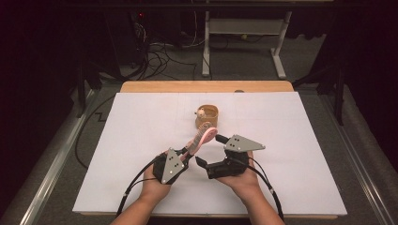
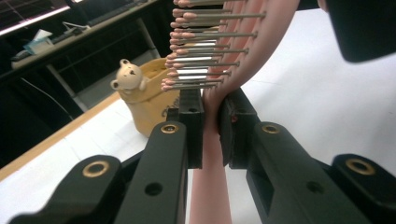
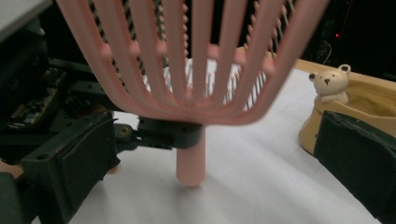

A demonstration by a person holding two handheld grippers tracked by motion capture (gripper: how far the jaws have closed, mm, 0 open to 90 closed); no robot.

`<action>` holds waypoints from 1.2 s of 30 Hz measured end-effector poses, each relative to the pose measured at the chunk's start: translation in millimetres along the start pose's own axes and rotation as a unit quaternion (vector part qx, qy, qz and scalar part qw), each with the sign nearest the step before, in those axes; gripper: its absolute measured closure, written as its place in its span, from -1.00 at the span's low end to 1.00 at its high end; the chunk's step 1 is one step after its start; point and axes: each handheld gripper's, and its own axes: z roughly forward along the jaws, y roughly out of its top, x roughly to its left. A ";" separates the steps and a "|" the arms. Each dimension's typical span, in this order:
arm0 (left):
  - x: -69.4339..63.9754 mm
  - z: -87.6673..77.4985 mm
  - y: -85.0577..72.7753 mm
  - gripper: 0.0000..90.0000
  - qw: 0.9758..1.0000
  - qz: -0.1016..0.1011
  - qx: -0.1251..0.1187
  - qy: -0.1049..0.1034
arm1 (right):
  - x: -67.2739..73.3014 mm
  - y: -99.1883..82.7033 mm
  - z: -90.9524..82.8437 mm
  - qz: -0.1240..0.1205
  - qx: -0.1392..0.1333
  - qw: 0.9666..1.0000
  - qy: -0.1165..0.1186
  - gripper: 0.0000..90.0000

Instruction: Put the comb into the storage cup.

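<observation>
In the high view, the pink hairbrush (image 1: 202, 138) was seen pinched at its handle by the left gripper (image 1: 187, 153), long axis slanting up toward the bear cup (image 1: 207, 116), with the right gripper (image 1: 209, 151) spread wide just beside it. In the left gripper view, the jaws were found clamped on the handle below the bristles (image 2: 205, 51). In the right gripper view, the ribbed back of the brush head (image 3: 187, 60) was recorded between spread jaws, untouched.

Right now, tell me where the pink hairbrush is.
High view, table centre: the pink hairbrush is clamped by its handle in the left gripper, just before the bear cup.
</observation>
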 end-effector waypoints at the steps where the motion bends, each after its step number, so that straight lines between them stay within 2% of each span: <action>1: -0.4 0.3 -0.2 0.80 1.000 0.001 0.000 0.001 | 1.4 1.0 -0.2 -0.002 -0.001 1.000 -0.002 -1.00; 9: -1.8 -1.9 0.3 0.80 1.000 -0.002 -0.002 0.006 | 4.7 4.7 -0.3 0.006 -0.009 1.000 0.005 -1.00; 21: -3.8 -4.2 1.3 0.80 1.000 -0.005 -0.001 0.018 | 7.9 10.3 -6.4 0.018 -0.030 0.999 0.003 -1.00; 28: -8.3 -2.2 1.4 0.80 1.000 0.001 0.002 0.016 | 11.0 12.3 -3.6 0.022 -0.036 0.999 0.010 -1.00; 36: -12.3 -1.2 2.4 0.80 1.000 0.004 0.002 0.014 | 8.7 13.4 -4.3 0.030 -0.042 0.999 0.004 -1.00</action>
